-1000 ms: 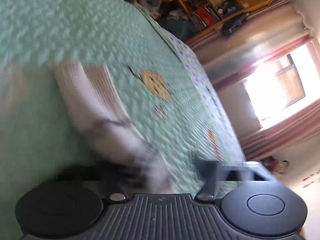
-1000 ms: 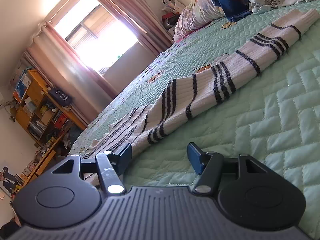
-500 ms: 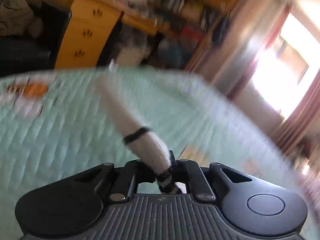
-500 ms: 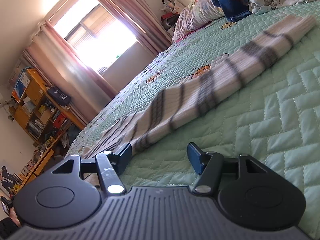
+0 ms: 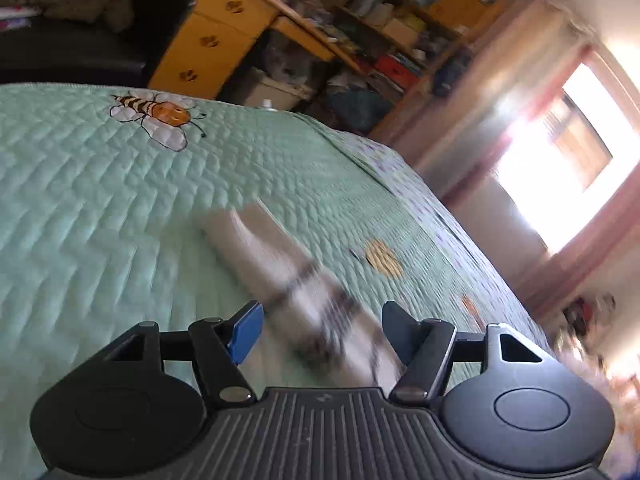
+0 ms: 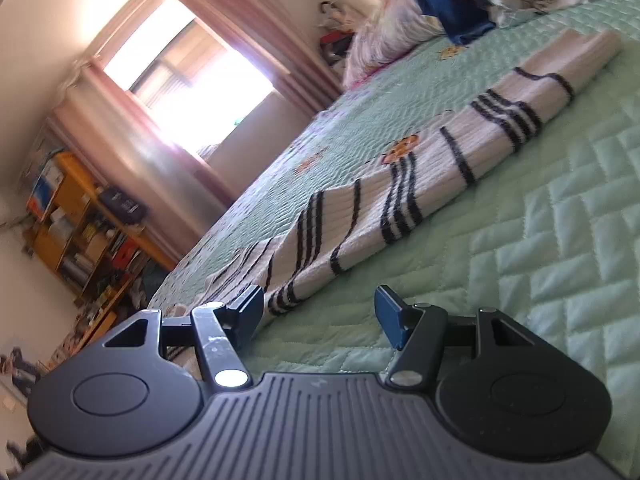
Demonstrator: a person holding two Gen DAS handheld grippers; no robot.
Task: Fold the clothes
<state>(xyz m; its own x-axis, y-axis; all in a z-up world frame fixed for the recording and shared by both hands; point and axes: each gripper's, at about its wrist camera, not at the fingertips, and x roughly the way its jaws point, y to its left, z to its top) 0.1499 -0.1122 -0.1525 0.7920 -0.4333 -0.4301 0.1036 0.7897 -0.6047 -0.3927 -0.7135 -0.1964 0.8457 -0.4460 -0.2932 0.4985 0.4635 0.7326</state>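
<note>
The green quilted bedspread (image 6: 560,240) fills most of both views, and it offers wide bare room: near and to the right of the right-hand tongs there is only quilt, and in the left wrist view the quilt runs bare far out to the embroidered bee (image 5: 160,116). Its edges matter more on the far side, where the bed drops off toward the orange shelving (image 5: 360,20) and the bright window (image 6: 188,60); a heap of bedding and clothes (image 6: 460,4) closes off the far right.

The striped garment (image 6: 400,184), white with dark bands, lies as a long narrow strip slanting from just beside the right gripper (image 6: 320,316) away to the far right, where its end looks rolled or doubled over. The fold seems to be mid-way: the lengthwise narrowing looks done, the crosswise folds not yet.

The left gripper (image 5: 320,332) has just been opening; its jaws stand apart with a blurred end of the garment lying between them, not pinched. The right gripper is likewise spread wide, with nothing in it, its left finger just beside the garment's near edge.

Next, I judge, a fresh hold on one end is needed, carried over along the strip, keeping away from the bed's far edge
</note>
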